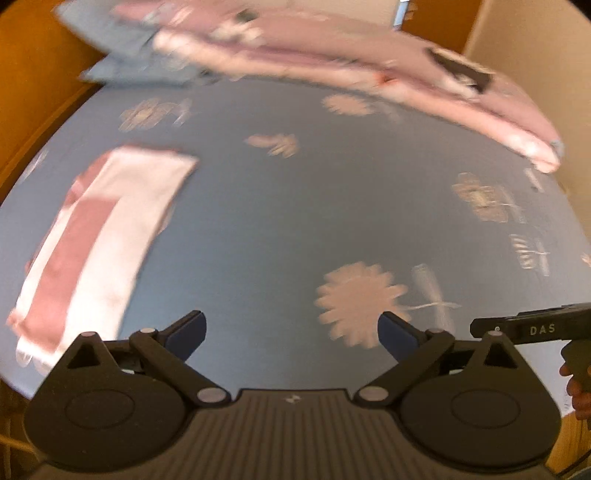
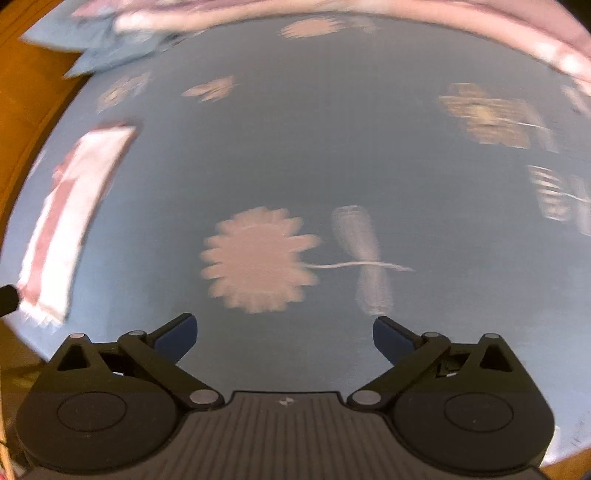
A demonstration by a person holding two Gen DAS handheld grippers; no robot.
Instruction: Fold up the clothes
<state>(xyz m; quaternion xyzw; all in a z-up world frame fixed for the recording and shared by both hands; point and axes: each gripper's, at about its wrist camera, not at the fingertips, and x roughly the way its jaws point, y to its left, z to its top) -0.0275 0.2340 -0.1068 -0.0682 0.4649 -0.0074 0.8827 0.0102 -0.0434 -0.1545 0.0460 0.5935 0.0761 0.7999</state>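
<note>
Claws apart and empty above a blue flower-printed bed sheet (image 2: pixel 295 155).
Your left claw (image 1: pixel 291 330) and right claw (image 2: pixel 284 330) grip nothing; the folded pink-and-white striped cloth (image 1: pixel 92 236) lies flat at the bed's left edge, where a careless sweep could knock it off. Pink bedding (image 1: pixel 369 62) is heaped by the cream wall (image 1: pixel 535 33).

— Where is my left wrist camera looking from?

— It's hovering above the near edge of the bed (image 1: pixel 258 206), facing forward and down along the left gripper (image 1: pixel 291 334).

— And my right one?

— It's sitting just beside it, nearer the sheet, looking over the right gripper (image 2: pixel 284 334). Both are sharing the large printed flower (image 2: pixel 258 258), the folded pink-and-white cloth (image 1: pixel 92 236) at left and the pink bedding (image 1: pixel 332 55) at the far side.
</note>
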